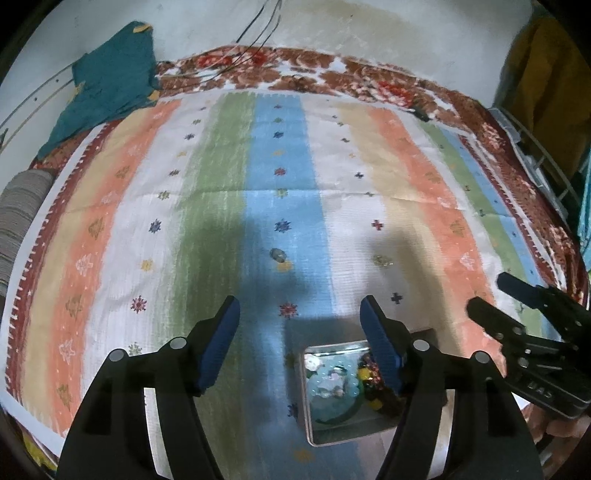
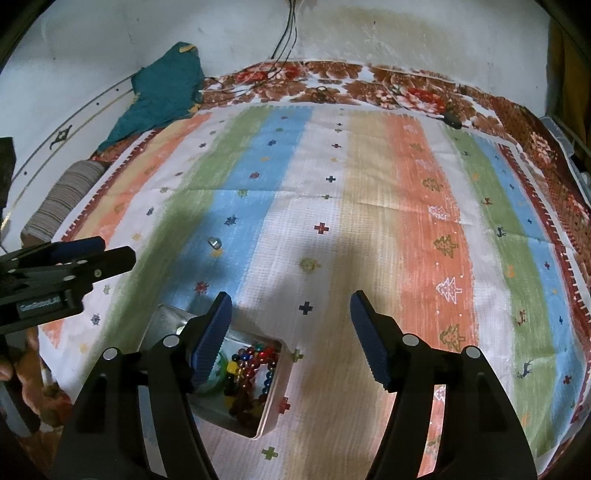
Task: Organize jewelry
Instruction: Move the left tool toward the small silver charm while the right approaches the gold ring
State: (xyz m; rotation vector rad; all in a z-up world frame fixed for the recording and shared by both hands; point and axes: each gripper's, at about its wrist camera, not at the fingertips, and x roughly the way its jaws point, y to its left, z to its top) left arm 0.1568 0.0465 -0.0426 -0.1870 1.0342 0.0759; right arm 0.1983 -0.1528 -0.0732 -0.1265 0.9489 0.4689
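Observation:
A small metal tray [image 1: 334, 437] [image 2: 275, 391] sits on the striped cloth and holds a light blue round piece [image 1: 332, 387] and coloured bead strings [image 2: 253, 369]. A small silver ring [image 1: 277, 254] [image 2: 214, 242] lies on the blue stripe, ahead of both grippers. A small gold piece [image 1: 382, 260] [image 2: 309, 264] lies on the white stripe. My left gripper [image 1: 300, 314] is open and empty above the tray's far-left side. My right gripper [image 2: 290, 306] is open and empty, just right of the tray. Each gripper shows at the edge of the other's view.
The striped cloth [image 1: 332, 166] covers a floral blanket [image 1: 295, 70] against a white wall. A teal cloth [image 1: 110, 81] and a grey roll [image 1: 22, 214] lie at the far left. Cables [image 2: 288, 33] hang at the back. A rack [image 1: 546, 162] stands right.

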